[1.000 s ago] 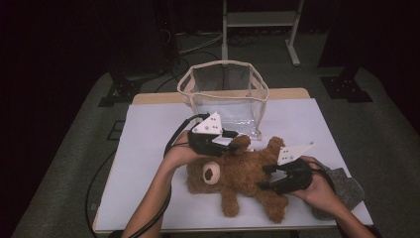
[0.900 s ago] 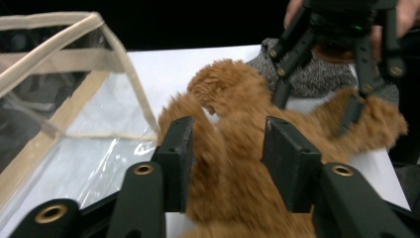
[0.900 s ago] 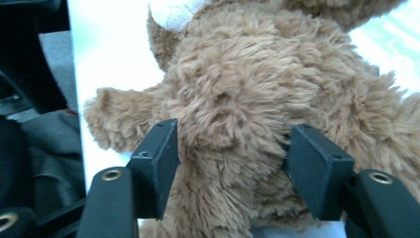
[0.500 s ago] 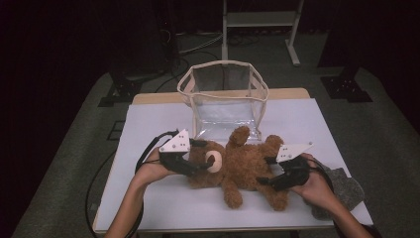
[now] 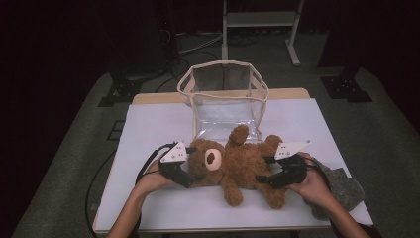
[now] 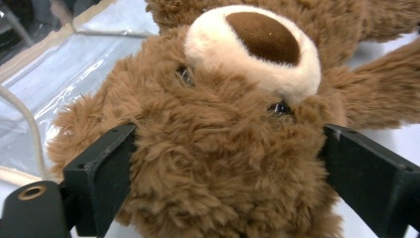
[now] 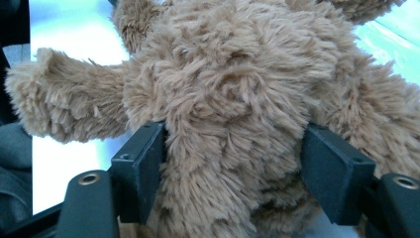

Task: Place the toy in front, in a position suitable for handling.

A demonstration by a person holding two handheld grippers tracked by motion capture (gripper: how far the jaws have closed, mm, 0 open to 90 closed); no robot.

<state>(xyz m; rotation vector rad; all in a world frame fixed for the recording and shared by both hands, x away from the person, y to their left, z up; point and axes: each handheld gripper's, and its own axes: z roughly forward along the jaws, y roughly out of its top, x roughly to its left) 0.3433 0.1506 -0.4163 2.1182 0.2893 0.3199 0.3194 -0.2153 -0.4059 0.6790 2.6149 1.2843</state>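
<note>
A brown teddy bear (image 5: 242, 166) lies on its back on the white table (image 5: 148, 129), head to the left, just in front of a clear bag. My left gripper (image 5: 190, 178) is at the bear's head. In the left gripper view the head (image 6: 223, 148) bulges between the two black jaws, which press into its fur. My right gripper (image 5: 262, 171) is at the bear's lower body. In the right gripper view the furry trunk (image 7: 233, 99) is squeezed between both jaws, with a limb (image 7: 64, 104) sticking out to the left.
A clear plastic bag with cream trim (image 5: 225, 99) stands open behind the bear at the table's middle back. A grey cloth (image 5: 341, 186) lies at the right front corner under the right hand. A metal stand (image 5: 260, 20) is on the floor beyond the table.
My left gripper has swung from beside the bag, above the bear, down and left onto the bear's head. The bear has shifted slightly toward the bag. The right gripper has kept its hold.
</note>
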